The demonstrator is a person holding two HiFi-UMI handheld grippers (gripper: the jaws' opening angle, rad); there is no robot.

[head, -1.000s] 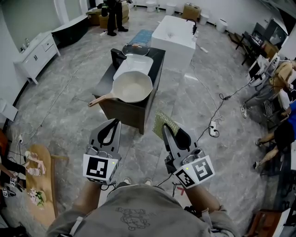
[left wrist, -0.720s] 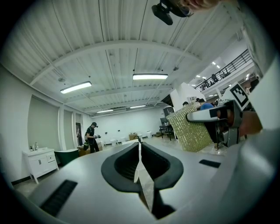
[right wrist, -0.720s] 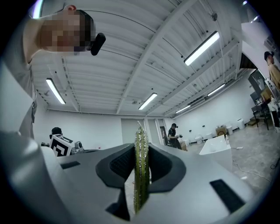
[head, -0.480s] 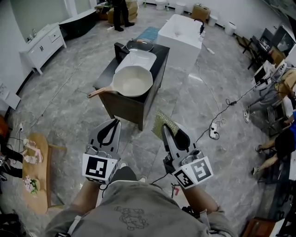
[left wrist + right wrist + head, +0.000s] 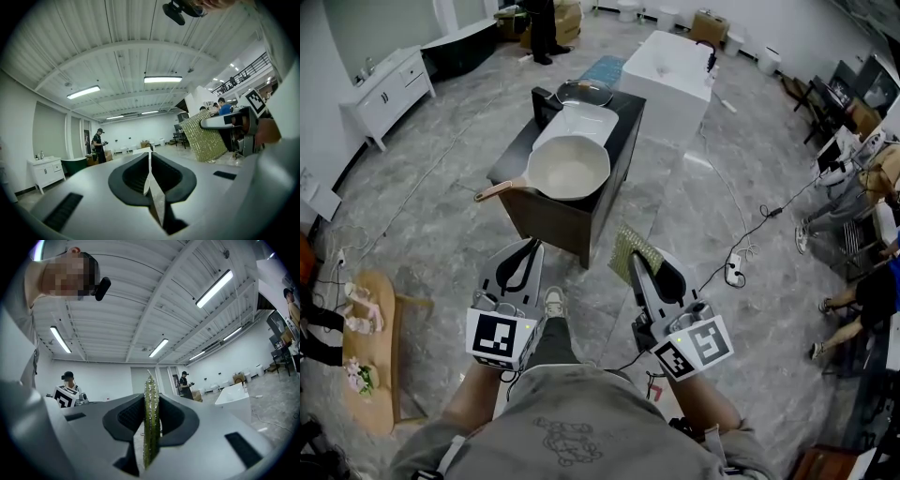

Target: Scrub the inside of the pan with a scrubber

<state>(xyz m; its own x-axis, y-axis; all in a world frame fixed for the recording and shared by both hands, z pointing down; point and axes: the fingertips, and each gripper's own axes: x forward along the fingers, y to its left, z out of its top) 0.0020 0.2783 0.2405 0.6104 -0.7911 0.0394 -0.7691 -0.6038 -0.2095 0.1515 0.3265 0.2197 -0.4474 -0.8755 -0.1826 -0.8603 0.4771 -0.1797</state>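
Right claw (image 5: 150,399) clamps the green scrubber (image 5: 150,423) edge-on, while the left claw (image 5: 149,161) is clenched fully shut.

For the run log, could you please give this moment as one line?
left gripper: shut, empty | right gripper: shut on scrubber | pan: on dark stand, untouched

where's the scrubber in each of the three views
Head view: the scrubber is just below centre, sticking out ahead of the right gripper.
Left gripper view: the scrubber is right of centre, seen broadside, held up by the other gripper.
Right gripper view: the scrubber is dead centre, edge-on, pinched between the jaws.
Shared landmark: the person in black at the far end of the room, seen in all three views.
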